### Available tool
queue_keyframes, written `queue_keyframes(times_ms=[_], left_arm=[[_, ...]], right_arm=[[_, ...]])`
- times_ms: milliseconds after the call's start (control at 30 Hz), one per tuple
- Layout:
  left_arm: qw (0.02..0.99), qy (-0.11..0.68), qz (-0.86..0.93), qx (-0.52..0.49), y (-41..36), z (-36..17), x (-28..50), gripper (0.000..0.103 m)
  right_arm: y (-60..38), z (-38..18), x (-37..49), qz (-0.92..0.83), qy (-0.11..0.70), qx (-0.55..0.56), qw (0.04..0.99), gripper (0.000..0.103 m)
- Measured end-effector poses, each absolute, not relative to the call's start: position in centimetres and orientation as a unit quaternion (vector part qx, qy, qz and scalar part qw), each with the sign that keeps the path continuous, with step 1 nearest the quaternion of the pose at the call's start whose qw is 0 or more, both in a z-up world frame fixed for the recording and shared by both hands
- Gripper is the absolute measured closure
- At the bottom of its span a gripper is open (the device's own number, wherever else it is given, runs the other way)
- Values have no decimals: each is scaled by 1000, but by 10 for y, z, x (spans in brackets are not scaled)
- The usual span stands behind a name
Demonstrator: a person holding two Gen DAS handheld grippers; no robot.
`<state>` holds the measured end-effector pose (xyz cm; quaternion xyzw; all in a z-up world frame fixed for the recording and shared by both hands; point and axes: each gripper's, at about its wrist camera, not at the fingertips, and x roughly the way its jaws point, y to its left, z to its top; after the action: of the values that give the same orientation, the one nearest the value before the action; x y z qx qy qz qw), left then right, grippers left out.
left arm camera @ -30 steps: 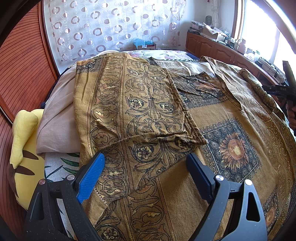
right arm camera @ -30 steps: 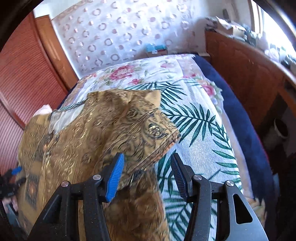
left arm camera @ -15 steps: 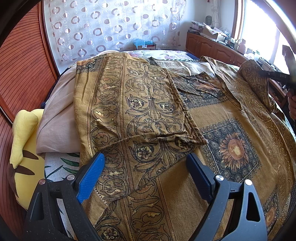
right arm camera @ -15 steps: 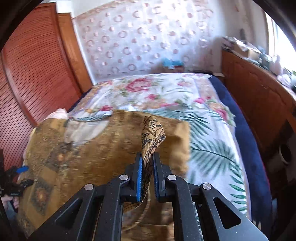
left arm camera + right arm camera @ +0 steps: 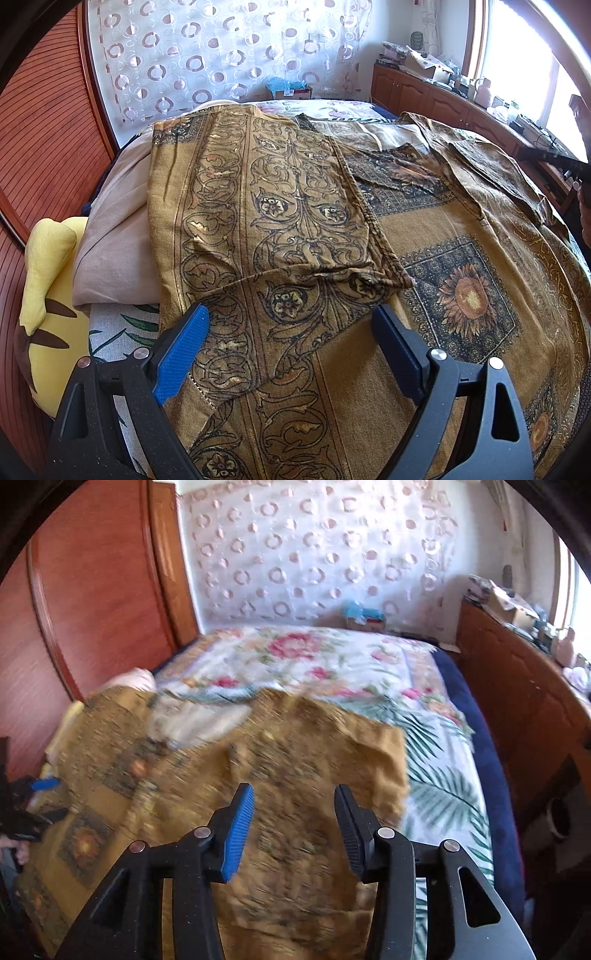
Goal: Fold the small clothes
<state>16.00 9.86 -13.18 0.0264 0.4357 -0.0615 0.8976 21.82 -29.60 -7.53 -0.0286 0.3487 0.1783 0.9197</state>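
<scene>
A brown-gold patterned garment (image 5: 424,258) with scrollwork and sunflower squares lies spread over the bed. Its left side, with the sleeve (image 5: 280,229), is folded inward over the body. My left gripper (image 5: 291,332) hovers open just above the lower edge of that fold, nothing between its fingers. In the right wrist view the same garment (image 5: 280,775) is blurred, its right sleeve laid over the body. My right gripper (image 5: 293,812) hangs above it with its jaws opening and nothing gripped. The right gripper's dark arm (image 5: 550,157) shows at the far right of the left wrist view.
A floral and palm-leaf bedspread (image 5: 436,775) covers the bed. A beige pillow (image 5: 114,236) and a yellow plush toy (image 5: 44,280) lie at the left. A wooden wardrobe (image 5: 92,590) stands left, and a cluttered wooden cabinet (image 5: 524,686) runs along the right.
My right gripper pinched the right sleeve, lifted it, carried it over the garment and has now let it go, jaws apart. The left gripper stayed still and open.
</scene>
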Motion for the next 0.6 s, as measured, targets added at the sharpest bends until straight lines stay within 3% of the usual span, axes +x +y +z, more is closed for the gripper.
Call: queue_keyframes(times_ms=[133,233,367,500,600], left_arm=[[898,436,-61,26,99,-132,160,13],[898,436,-61,26,99,-132,160,13],[898,436,-61,26,99,-132,160,13],[898,436,-61,26,99,-132,160,13],[898,436,-61,26,99,-132,161,13]], right_arm=[[-302,-97,231,146,368,-45,917,56],[-307,-112,247,129,390,-40,911,43],[-318,-126,264,110,421,-22,900,42],[-319,-127,261,114,403,-33,908,38],[-319,-130,260,106,399,-34,910,27]])
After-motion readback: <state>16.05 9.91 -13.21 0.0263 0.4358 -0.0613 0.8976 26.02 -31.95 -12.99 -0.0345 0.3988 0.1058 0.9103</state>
